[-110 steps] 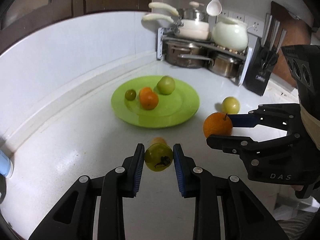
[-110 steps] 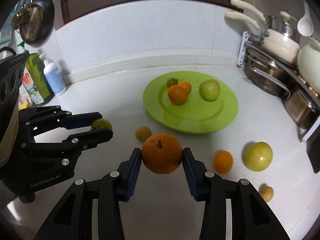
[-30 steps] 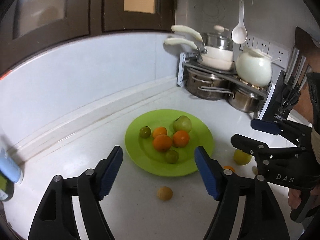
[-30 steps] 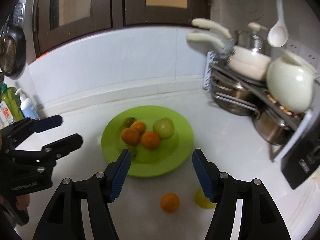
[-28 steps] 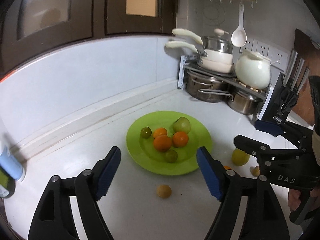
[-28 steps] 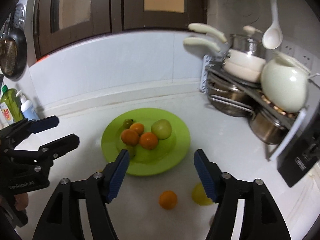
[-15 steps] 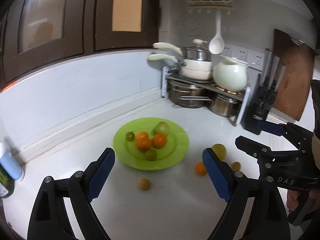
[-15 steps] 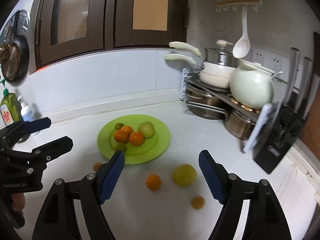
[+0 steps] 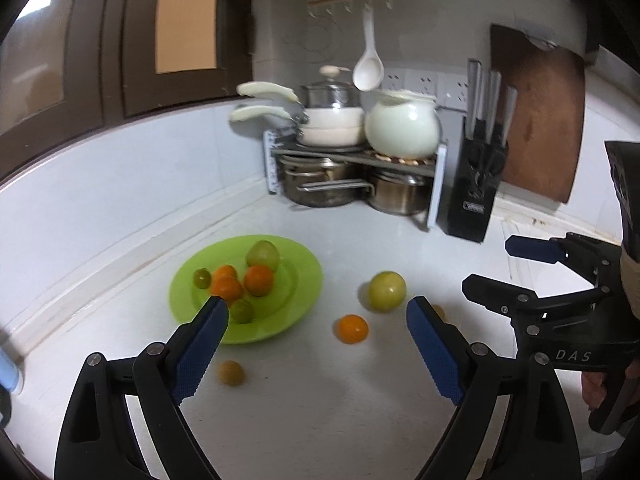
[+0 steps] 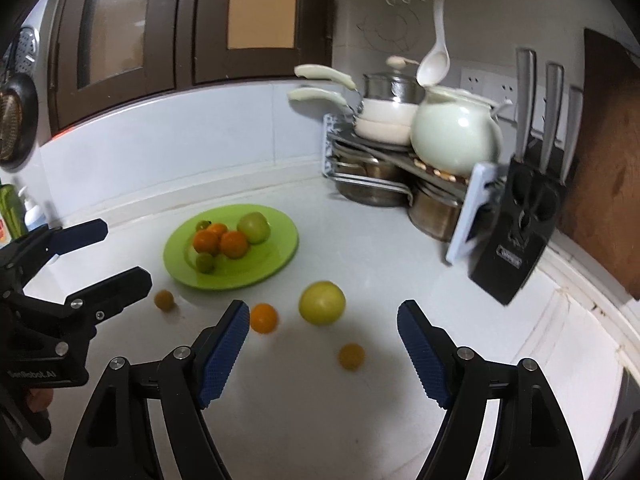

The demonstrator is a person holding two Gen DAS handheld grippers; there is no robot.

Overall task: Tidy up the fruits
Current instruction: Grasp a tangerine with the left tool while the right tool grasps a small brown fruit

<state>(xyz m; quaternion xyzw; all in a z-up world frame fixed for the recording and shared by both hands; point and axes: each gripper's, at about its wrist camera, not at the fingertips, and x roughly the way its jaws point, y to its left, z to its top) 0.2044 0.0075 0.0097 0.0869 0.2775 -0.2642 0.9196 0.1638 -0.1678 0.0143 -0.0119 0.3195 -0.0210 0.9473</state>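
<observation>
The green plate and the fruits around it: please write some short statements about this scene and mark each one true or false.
1. Five fruits lie on the green plate. False: six lie there, three orange and three green.
2. Four fruits lie on the white counter outside the plate. True: the large yellow-green fruit, the orange fruit and two small yellowish ones.
3. The right hand-held gripper holds an orange. False: it is open and nothing is between its pads.
4. The left hand-held gripper is empty. True: it stands wide open.
5. The knife block stands on the plate. False: it stands on the counter, beside the pot rack.
</observation>
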